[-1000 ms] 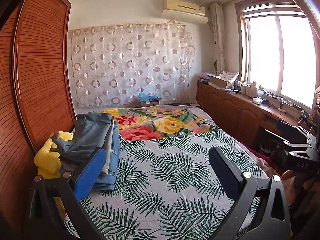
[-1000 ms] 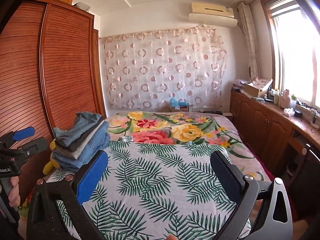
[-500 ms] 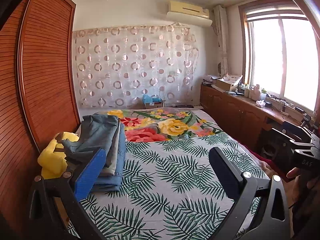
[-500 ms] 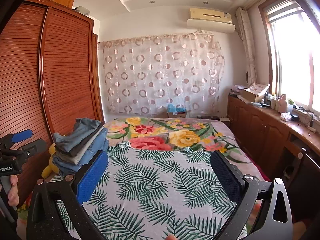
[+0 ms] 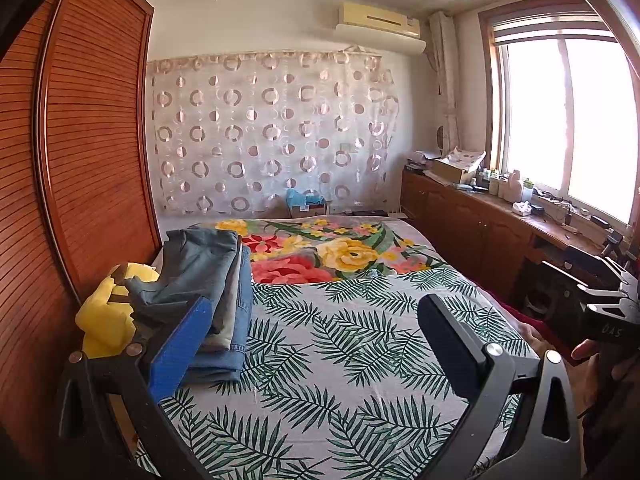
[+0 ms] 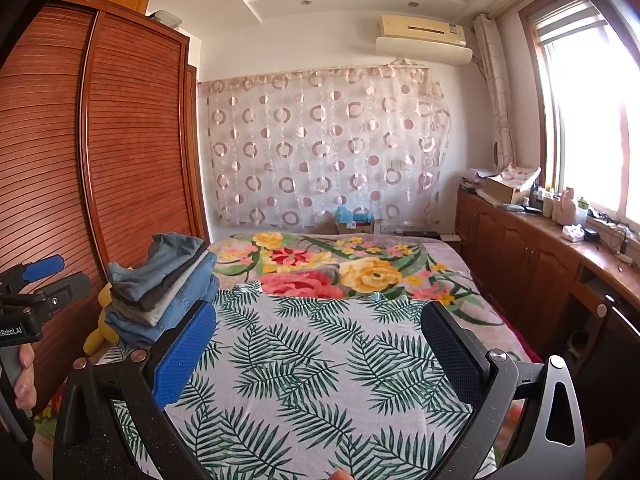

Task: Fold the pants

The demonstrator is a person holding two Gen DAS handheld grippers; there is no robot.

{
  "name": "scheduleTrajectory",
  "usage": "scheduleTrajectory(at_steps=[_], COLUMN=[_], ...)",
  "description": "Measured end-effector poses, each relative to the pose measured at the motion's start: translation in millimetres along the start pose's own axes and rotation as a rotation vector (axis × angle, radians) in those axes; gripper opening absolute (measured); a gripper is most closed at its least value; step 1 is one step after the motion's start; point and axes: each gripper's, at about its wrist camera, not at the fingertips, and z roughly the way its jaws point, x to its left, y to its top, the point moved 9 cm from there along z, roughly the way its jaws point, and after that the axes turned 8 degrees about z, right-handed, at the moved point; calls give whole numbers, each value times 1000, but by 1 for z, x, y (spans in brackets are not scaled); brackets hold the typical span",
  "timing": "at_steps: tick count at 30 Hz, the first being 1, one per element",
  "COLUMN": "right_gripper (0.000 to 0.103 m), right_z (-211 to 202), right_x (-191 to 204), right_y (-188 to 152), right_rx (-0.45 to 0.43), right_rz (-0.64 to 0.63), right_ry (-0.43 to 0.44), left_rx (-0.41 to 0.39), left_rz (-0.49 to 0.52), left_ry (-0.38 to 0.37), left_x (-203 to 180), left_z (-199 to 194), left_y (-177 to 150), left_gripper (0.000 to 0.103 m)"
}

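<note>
Left wrist view: your left gripper (image 5: 316, 332) hangs above the bed (image 5: 360, 360) with its fingers spread wide and nothing between them. The stack of folded pants (image 5: 212, 292) lies at about ten o'clock from the gripper, near the bed's left edge beside the wardrobe (image 5: 80, 180). Its long axis runs away from you toward the curtain (image 5: 272, 136). The blue finger pad covers the stack's near corner, and a yellow soft toy (image 5: 106, 316) sits partly hidden behind it. Your right gripper (image 5: 608, 308) shows only at the frame edge at three o'clock.

Right wrist view: your right gripper (image 6: 320, 340) is also wide open and empty. The stack sits at ten o'clock, farther off than from the left one, so your left hand (image 6: 22, 376) looks nearer. How many pairs it holds is hard to count, and no unfolded pants are visible on the leaf-print sheet (image 6: 304, 368).
</note>
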Motion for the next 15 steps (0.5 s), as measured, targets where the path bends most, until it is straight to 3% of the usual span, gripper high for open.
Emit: scheduleTrajectory(at_steps=[15], right_gripper=[102], right_z=[-1], right_x=[-1], right_y=[-2], right_rx=[-1], right_rz=[0], right_ry=[-3], left_rx=[-2], left_rz=[1], left_ry=[-3], left_x=[0], left_z=[-1], left_y=[0], left_gripper=[103])
